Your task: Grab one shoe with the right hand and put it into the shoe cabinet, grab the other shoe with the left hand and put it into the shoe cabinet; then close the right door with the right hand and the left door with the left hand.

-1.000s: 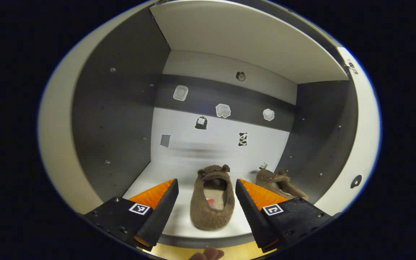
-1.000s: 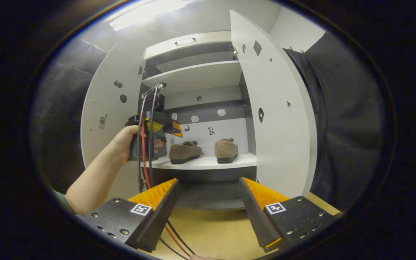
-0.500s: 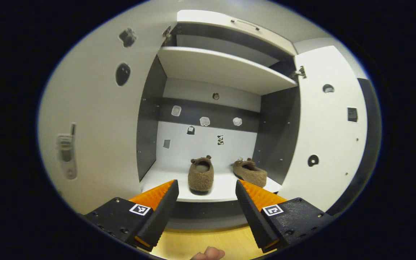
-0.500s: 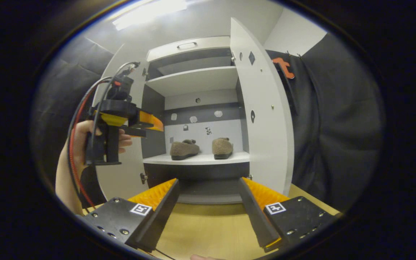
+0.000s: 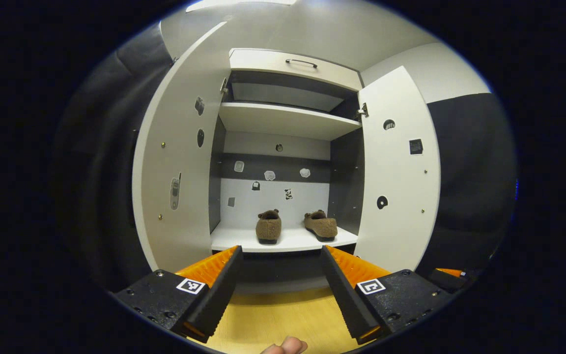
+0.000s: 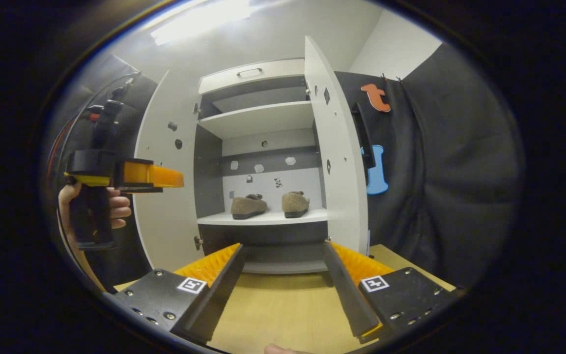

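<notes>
Your light comes from a ceiling strip, blown out to white in the right gripper view and clipped at the top edge of the left gripper view. The cabinet's white doors are evenly lit with no glare; the dark side panels and the recess under the shelf sit in shadow. Both views are sharp at centre, no motion blur. Fisheye bends your straight edges hard toward the rim, with a bluish fringe there.

Left gripper level, fingers spread, nothing between them; hand wraps its handle at far left. Right gripper likewise spread, empty.
</notes>
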The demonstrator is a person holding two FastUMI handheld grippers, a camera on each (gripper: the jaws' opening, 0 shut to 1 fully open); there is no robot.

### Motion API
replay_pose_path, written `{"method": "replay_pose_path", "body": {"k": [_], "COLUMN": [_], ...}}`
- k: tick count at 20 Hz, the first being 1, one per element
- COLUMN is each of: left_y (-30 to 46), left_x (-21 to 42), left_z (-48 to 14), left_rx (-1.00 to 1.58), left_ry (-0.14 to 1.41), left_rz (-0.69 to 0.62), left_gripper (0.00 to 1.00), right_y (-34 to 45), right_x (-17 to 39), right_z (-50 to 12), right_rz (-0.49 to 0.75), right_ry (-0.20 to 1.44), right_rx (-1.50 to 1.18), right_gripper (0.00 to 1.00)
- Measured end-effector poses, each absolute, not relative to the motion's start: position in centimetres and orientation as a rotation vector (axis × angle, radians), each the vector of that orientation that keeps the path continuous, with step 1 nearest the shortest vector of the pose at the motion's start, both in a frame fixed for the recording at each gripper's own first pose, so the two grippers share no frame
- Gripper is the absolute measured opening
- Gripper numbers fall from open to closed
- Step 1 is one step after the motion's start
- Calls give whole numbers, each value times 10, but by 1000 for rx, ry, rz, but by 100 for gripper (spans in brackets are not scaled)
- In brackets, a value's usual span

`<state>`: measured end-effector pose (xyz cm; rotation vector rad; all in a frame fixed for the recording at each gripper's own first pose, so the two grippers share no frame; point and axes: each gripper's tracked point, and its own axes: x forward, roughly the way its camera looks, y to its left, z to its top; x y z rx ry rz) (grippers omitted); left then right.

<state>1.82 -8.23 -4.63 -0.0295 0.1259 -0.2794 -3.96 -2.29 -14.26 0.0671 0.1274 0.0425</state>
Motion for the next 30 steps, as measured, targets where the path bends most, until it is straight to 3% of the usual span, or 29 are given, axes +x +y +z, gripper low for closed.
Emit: {"method": "replay_pose_path", "body": {"k": [1,6,9,11,12,16,24,30], "left_y": [-85,-77,-71,-62,-60,-65,-64,-60], "left_x": [9,-35,-51,-54,-55,-60,-65,-62], "left_z": [-49,-78,-98,-107,-107,-98,-94,-100], "left_rx": [-36,-56,-82,-97,-100,-101,-85,-91], "left_ry": [122,136,163,189,191,157,126,133], "left_rz": [-295,-316,-337,-320,-318,-355,-368,-361], "left_gripper": [96,94,97,93,97,96,96,96], "right_y": [-32,-111,-180,-226,-251,-314,-323,-292], "right_x": [-41,-42,-39,-30,-19,20,110,138], "right_z": [-141,-122,-96,-83,-81,-68,-23,1], "right_rz": [30,-44,-113,-154,-171,-203,-116,-57], "right_ry": [125,116,93,93,97,110,72,117], "right_rx": [55,-15,-15,6,-1,-48,28,38], "right_gripper": [98,98,98,98,97,98,98,98]}}
